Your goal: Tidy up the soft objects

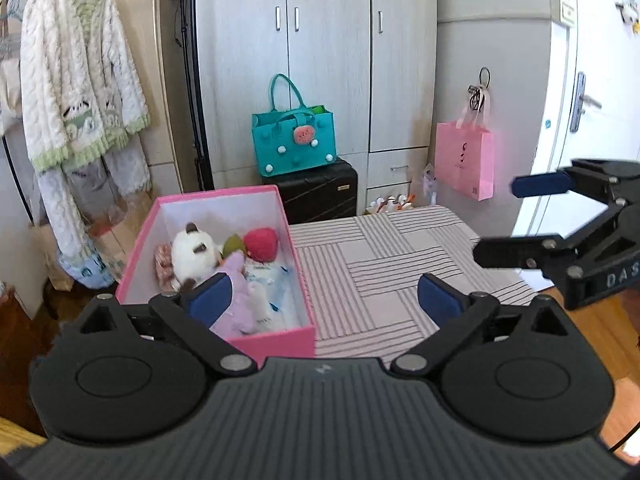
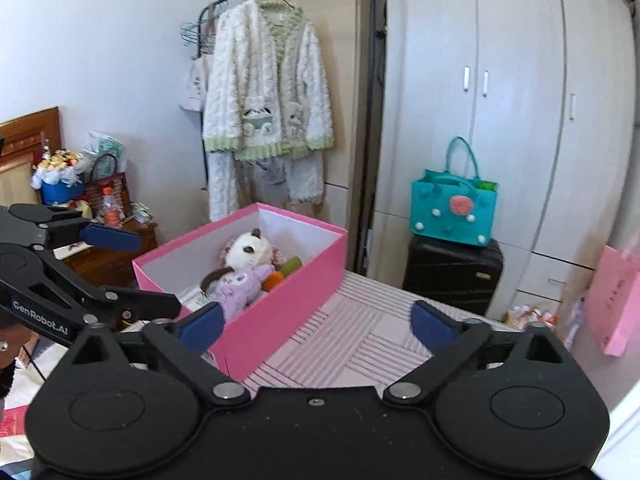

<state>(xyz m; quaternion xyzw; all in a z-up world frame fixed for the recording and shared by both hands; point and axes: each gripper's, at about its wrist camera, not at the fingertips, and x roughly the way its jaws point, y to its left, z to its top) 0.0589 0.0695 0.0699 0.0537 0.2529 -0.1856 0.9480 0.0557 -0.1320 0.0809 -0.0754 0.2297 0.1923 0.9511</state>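
Pink box (image 1: 276, 342): open-topped, left of centre in left wrist view, on striped surface (image 1: 384, 264).
Contents: white plush (image 1: 192, 254), purple plush (image 1: 236, 284), red plush (image 1: 261, 243), green item (image 1: 234, 243) (others partly hidden).
Left gripper (image 1: 324, 300): lower centre, jaws spread wide, nothing between them.
Right gripper (image 2: 316, 326): lower centre of right wrist view, jaws likewise released, empty.
Background: teal bag (image 1: 294, 140) on black suitcase (image 1: 316, 192), pink bag (image 1: 464, 160), fleece robe (image 1: 76, 92) upper left.
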